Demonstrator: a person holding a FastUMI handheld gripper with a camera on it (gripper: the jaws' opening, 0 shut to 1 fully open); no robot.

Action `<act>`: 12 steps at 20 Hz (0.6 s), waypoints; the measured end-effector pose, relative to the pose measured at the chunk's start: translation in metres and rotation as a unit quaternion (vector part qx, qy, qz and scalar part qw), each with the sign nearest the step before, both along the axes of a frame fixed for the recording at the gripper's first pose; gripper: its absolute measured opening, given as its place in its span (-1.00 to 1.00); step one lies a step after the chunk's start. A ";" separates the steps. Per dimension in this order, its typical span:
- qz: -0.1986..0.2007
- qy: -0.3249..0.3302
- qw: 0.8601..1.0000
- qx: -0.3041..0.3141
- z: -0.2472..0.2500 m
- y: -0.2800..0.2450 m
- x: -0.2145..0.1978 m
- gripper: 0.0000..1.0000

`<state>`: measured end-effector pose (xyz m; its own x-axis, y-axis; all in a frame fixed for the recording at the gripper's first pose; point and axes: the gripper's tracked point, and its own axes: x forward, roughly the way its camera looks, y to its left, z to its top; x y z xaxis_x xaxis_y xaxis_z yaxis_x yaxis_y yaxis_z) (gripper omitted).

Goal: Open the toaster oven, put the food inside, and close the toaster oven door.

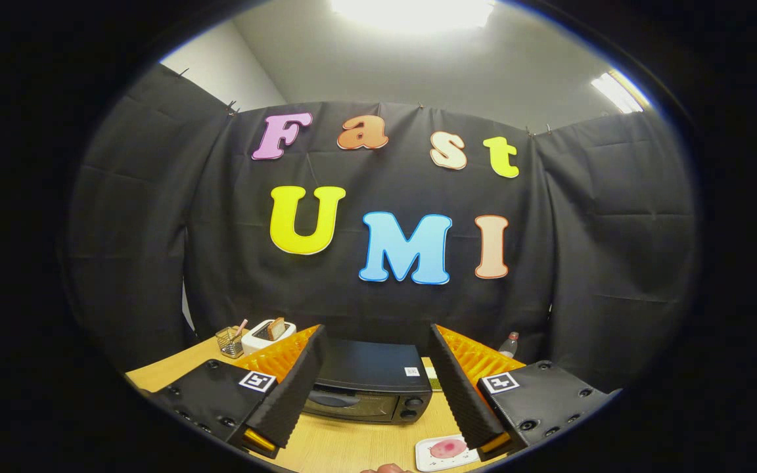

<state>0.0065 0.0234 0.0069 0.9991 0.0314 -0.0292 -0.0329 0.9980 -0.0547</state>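
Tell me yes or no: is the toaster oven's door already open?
No. The toaster oven sits ahead of the open gripper with its door flat against its front, handle up.

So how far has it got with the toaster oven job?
Nothing looks done yet. The toaster oven sits shut on the table, framed between the fingers. The gripper is open, holding nothing. The food still lies on its white plate. Opening, loading and closing all remain.
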 end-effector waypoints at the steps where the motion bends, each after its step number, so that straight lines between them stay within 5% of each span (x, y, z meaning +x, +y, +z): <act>1: 0.000 0.004 1.000 -0.002 -0.002 0.002 0.002 0.95; 12: -0.012 0.058 0.998 0.000 -0.044 0.013 0.051 0.96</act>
